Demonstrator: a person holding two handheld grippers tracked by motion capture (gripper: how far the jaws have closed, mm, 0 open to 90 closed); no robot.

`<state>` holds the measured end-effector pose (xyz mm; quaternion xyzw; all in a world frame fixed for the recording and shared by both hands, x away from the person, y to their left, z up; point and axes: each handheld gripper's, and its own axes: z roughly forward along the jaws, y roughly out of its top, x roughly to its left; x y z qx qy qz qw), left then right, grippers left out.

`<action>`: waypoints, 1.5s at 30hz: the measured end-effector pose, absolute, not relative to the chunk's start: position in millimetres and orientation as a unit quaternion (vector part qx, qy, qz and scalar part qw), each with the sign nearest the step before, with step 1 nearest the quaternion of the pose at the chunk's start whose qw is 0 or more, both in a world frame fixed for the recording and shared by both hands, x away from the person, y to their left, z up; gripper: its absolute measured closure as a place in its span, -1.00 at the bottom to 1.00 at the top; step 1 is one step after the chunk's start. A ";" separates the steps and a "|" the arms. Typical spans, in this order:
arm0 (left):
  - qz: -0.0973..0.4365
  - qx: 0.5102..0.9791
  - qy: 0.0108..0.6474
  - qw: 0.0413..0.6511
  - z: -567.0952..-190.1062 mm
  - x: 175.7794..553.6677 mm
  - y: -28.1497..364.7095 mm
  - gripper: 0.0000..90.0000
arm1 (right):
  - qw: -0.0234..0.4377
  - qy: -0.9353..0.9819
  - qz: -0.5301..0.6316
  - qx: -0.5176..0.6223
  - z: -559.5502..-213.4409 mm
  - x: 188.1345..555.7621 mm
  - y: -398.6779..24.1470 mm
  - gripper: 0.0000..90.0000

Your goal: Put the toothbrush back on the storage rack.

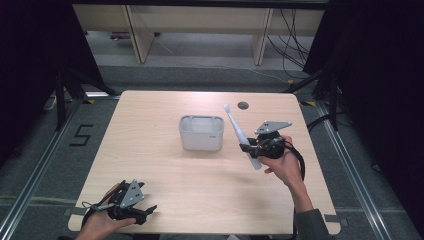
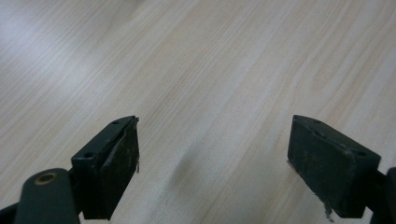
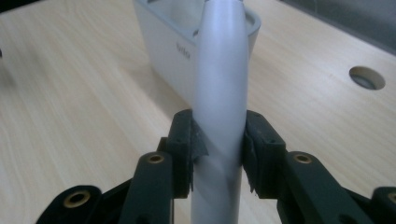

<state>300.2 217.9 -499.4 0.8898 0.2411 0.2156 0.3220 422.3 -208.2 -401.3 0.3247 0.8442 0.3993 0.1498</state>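
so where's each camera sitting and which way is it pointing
high view: above the person's side, looking forward and down at the table; both hands, left tool, right tool holding an electric toothbrush.
left gripper view: rides the left tool, open jaws over bare tabletop.
right gripper view: rides the right tool, jaws clamping the toothbrush, facing the white holder.
shared: high and right gripper views both show toothbrush and holder.

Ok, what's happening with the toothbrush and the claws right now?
Right gripper shut on the toothbrush, held up beside the grey holder. Left gripper open over bare table. Nothing in the way.
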 end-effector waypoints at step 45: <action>0.216 0.889 0.239 0.325 -500.4 299.2 217.5 -0.64 | 0.179 0.760 0.523 0.342 -363.0 467.6 -163.8 0.49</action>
